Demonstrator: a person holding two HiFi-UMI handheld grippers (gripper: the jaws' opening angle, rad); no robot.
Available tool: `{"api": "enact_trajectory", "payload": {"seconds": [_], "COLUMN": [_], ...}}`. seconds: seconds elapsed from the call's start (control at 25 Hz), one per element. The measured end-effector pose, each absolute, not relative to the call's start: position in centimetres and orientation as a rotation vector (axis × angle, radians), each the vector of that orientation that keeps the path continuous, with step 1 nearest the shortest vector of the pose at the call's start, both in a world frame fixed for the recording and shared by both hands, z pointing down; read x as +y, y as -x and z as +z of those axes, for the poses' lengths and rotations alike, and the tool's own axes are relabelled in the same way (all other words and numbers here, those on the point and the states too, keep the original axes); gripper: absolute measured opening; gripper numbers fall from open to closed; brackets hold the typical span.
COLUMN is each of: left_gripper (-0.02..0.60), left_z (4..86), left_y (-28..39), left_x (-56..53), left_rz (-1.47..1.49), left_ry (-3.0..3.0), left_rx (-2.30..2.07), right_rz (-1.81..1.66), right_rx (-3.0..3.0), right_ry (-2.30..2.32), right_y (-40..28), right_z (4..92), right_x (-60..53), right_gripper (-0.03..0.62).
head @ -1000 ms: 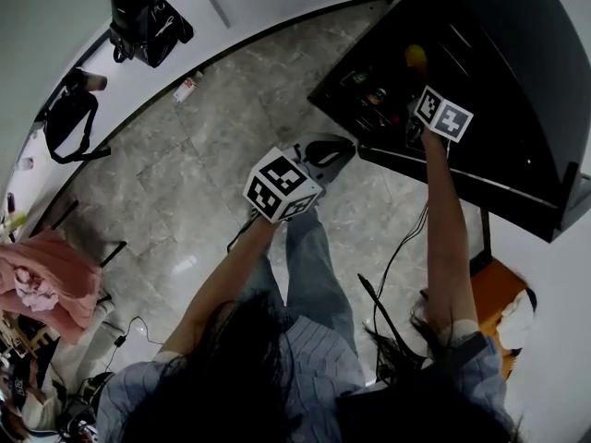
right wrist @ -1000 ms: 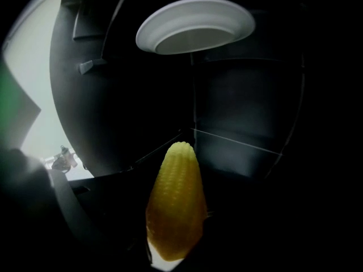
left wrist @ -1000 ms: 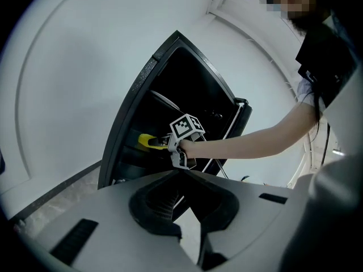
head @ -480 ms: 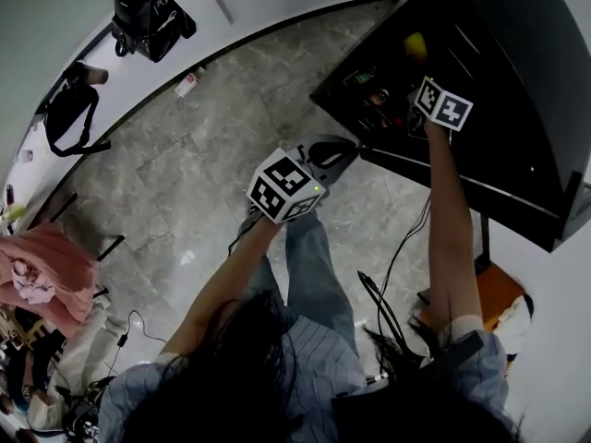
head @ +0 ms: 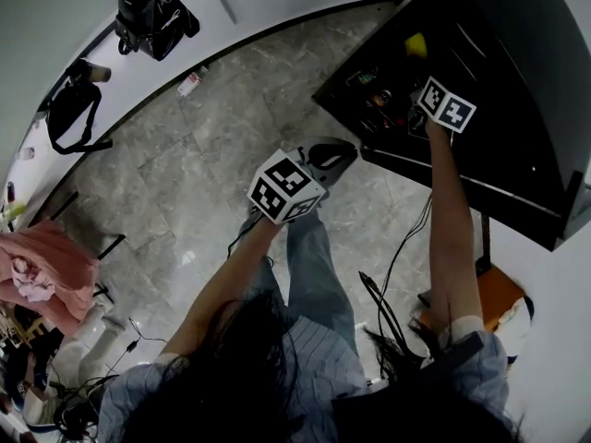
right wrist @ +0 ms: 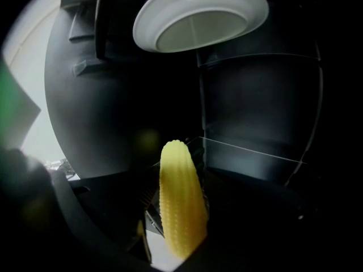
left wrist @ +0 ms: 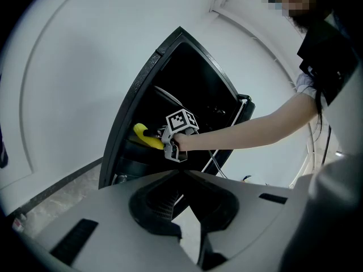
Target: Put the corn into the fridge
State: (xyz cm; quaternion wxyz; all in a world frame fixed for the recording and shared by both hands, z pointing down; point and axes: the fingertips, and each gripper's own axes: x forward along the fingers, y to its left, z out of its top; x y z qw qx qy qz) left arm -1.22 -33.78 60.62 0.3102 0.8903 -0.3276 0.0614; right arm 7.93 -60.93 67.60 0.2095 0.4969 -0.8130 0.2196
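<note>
While the right tool [right wrist: 177,226] grips the corn [right wrist: 180,194] inside the open fridge [head: 522,90] at the head view's upper right (a white plate [right wrist: 199,16] sits above), only setting it down remains; the left tool [left wrist: 181,177] hangs closed, empty.

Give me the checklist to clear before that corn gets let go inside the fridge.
1. Grip: the right gripper is closed on the yellow corn cob: ok.
2. Access: the black fridge stands open and the cob is inside the opening: ok.
3. Support: whether the cob rests on a shelf: cannot tell.
4. Clearance: the white round plate sits above the cob, apart from it: ok.
5. The left gripper is away from the fridge, jaws together on nothing: ok.
</note>
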Motion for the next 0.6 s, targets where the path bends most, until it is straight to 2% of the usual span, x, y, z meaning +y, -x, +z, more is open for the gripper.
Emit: {"api": "enact_trajectory", "payload": {"seconds": [0.6], "left_gripper": [0.009], "left_z": [57.7], "left_y": [2.2], "left_x": [-32.9], "left_rz": [0.097], "left_ry": [-2.379], "left_rx": [-0.858], "right_rz": [0.606], "right_rx": [-2.351], "right_ry": [-1.383], "right_y": [-7.9], "right_z": [63.0], "right_x": [-55.1], "right_gripper": [0.247]}}
